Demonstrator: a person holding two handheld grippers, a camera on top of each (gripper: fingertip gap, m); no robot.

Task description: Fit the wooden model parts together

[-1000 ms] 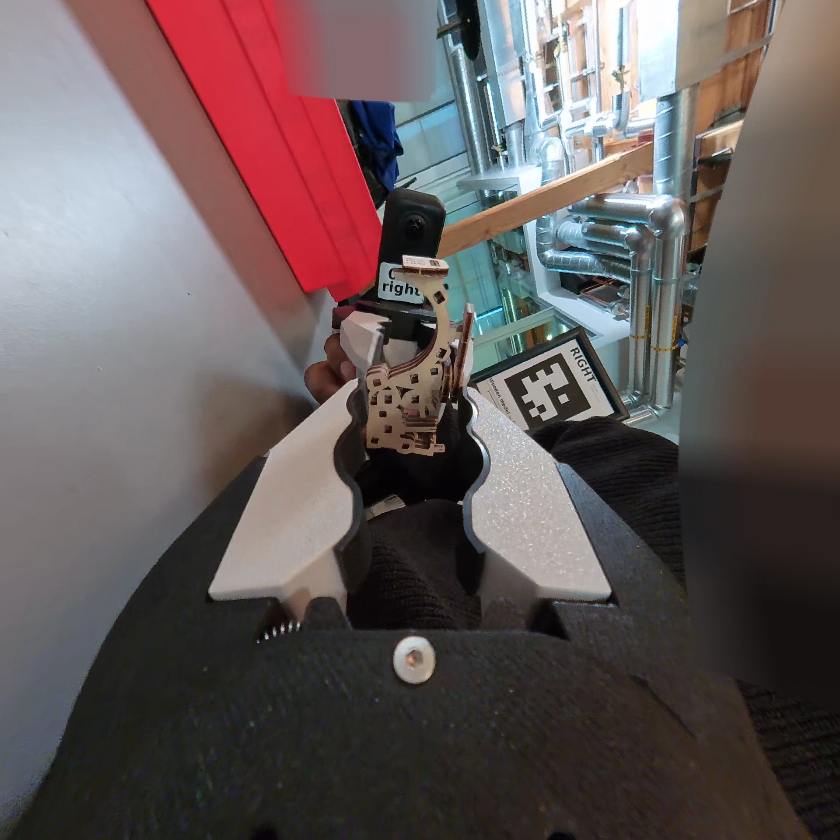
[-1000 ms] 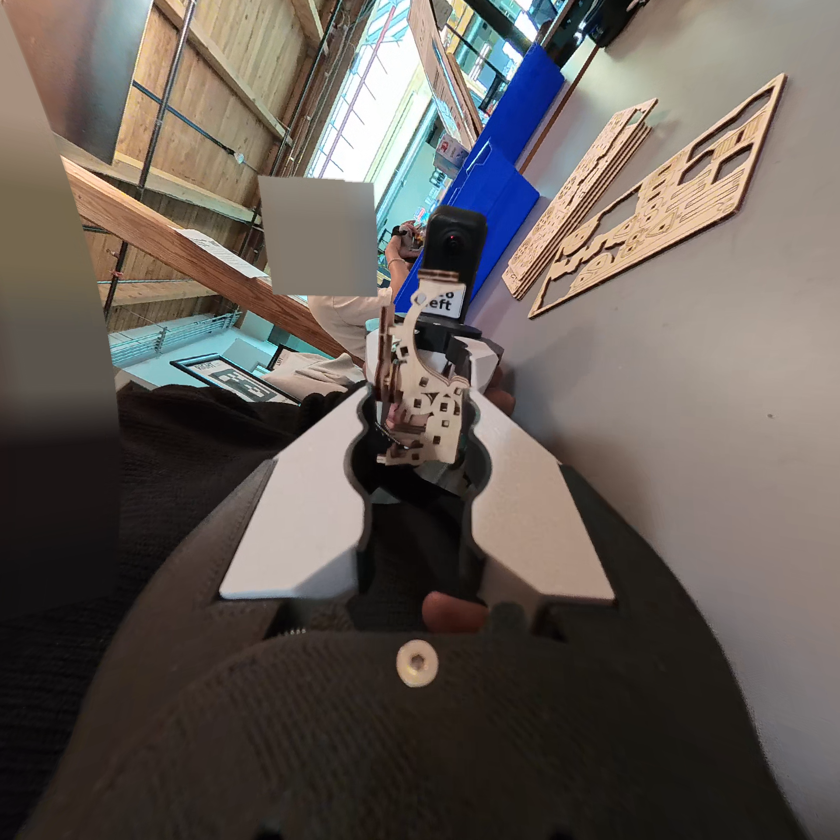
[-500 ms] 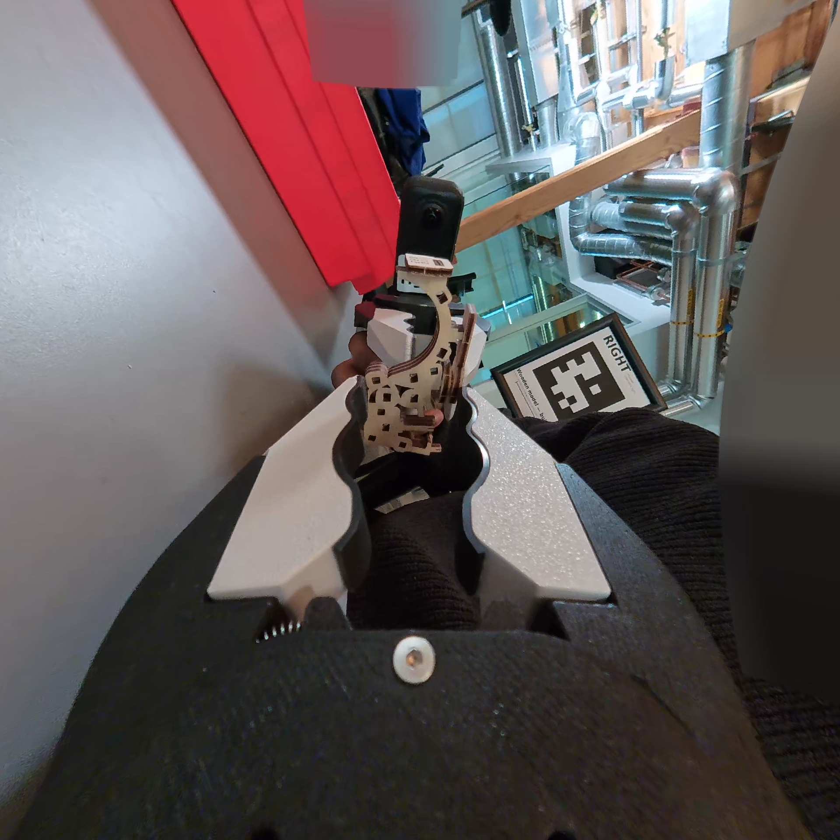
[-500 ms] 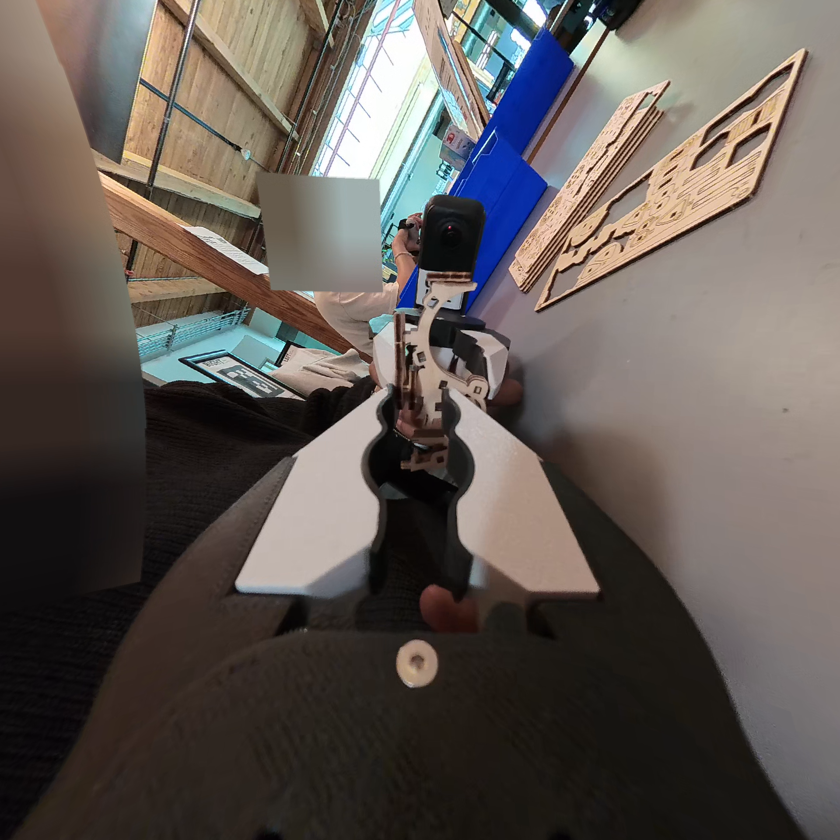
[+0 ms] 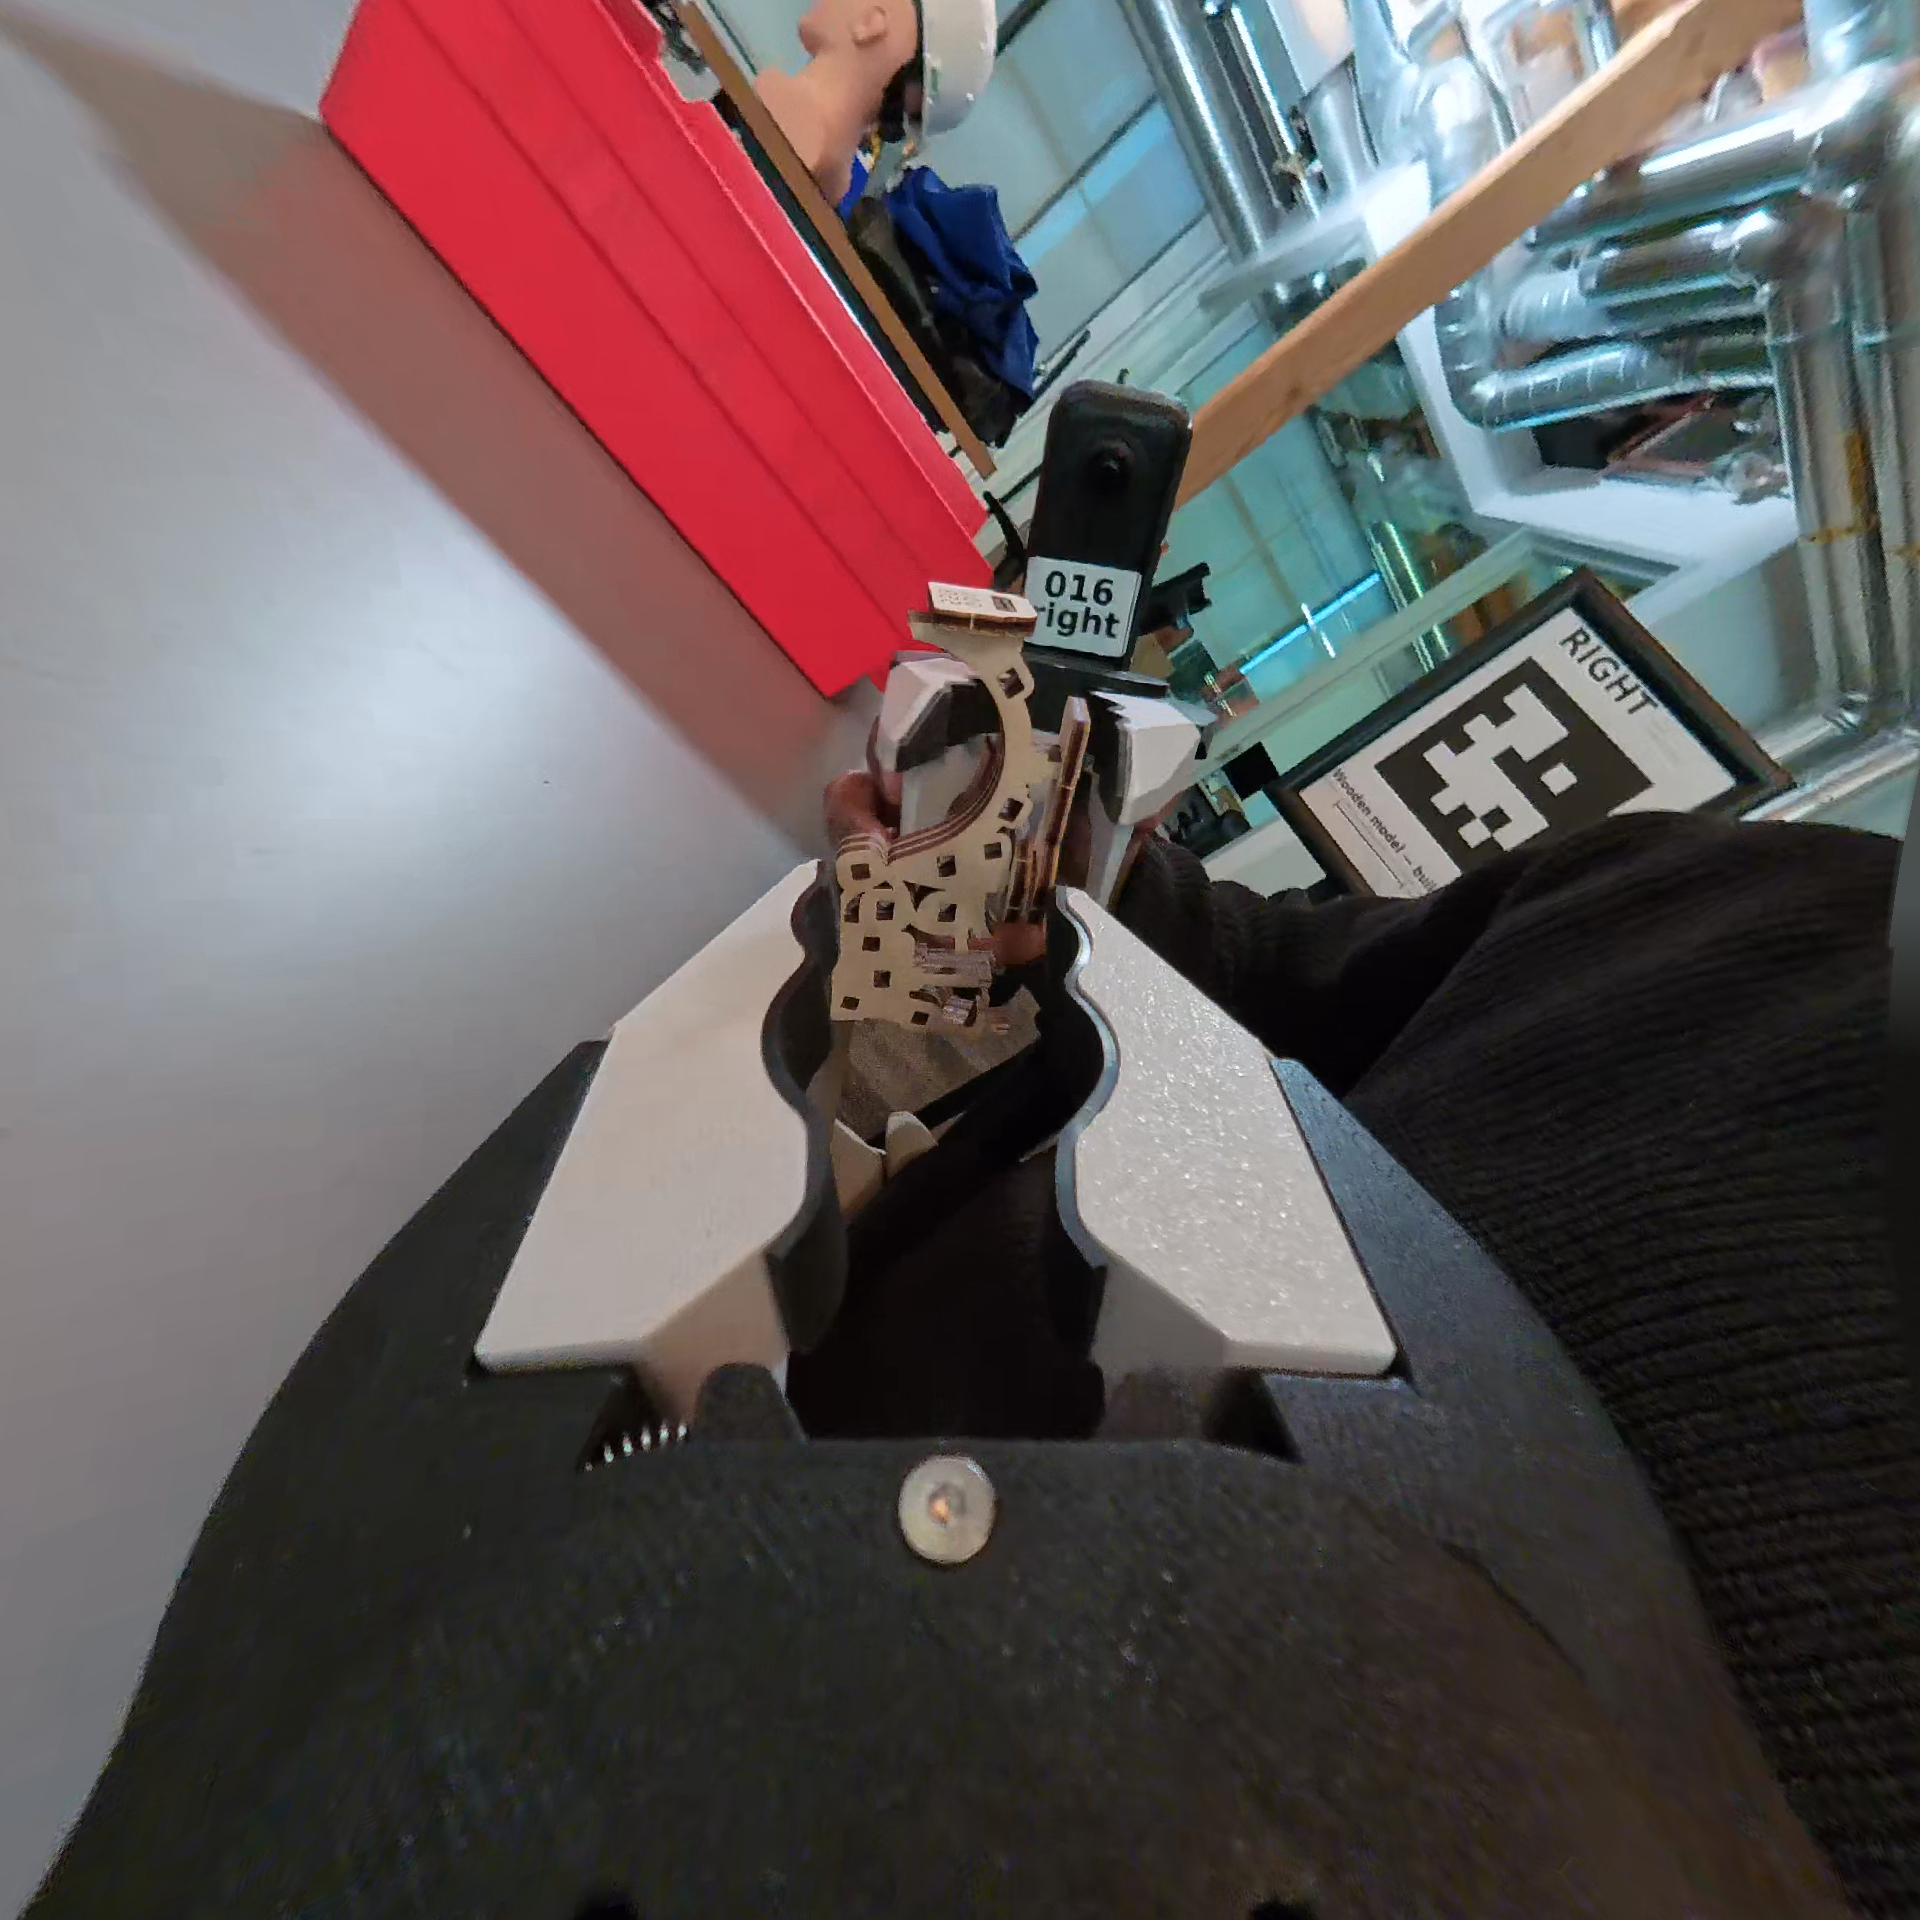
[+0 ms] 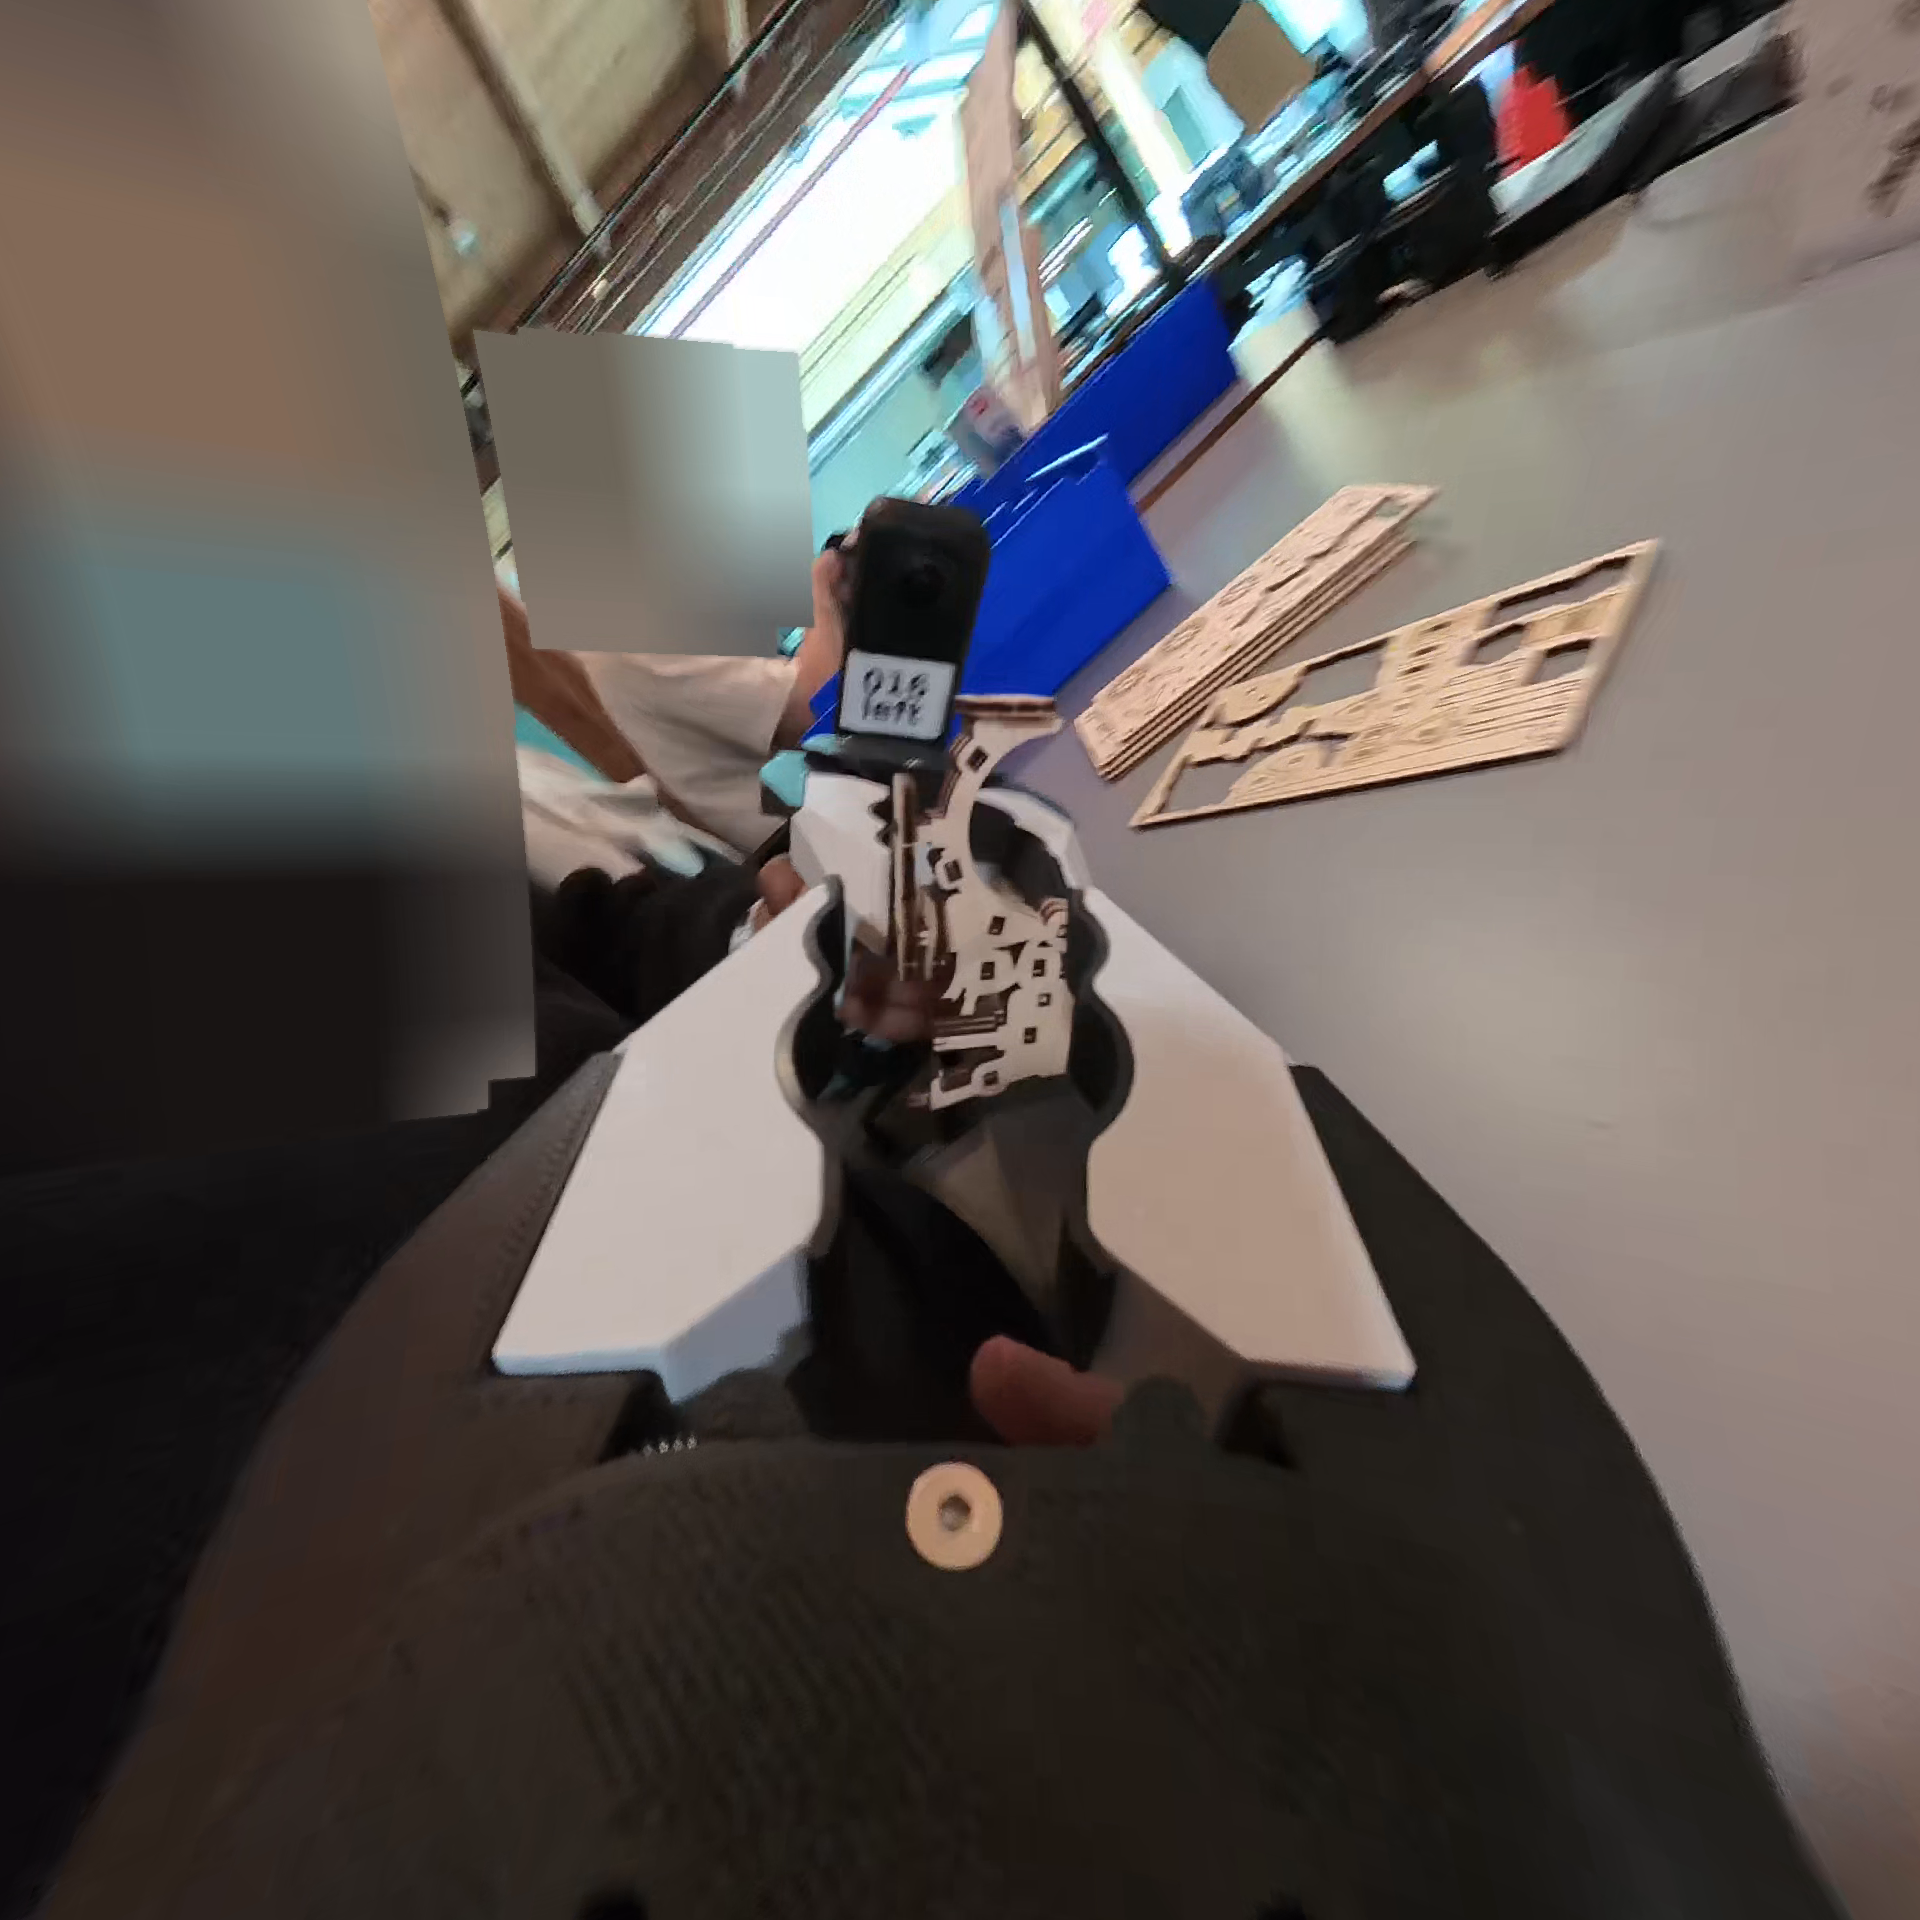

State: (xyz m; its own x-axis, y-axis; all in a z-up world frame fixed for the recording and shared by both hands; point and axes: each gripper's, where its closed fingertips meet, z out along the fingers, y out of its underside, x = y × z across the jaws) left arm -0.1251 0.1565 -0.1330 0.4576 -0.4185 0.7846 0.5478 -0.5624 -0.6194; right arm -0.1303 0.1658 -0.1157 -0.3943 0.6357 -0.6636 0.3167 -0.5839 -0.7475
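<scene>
Between both tools, wooden model [image 5: 935, 914], table [image 5: 260, 727] beside

pale wooden model [image 5: 940, 883] [image 6: 992, 961] – curved slotted plate, upright – held off table between jaws

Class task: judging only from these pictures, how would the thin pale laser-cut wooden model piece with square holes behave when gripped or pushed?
The thin pale laser-cut wooden model piece is probably light: it is flat sheet full of cut-outs. Its narrow curved neck looks fragile. It seems stiff, standing upright unsupported.

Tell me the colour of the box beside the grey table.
Red; the left wrist view shows it best.
</scene>
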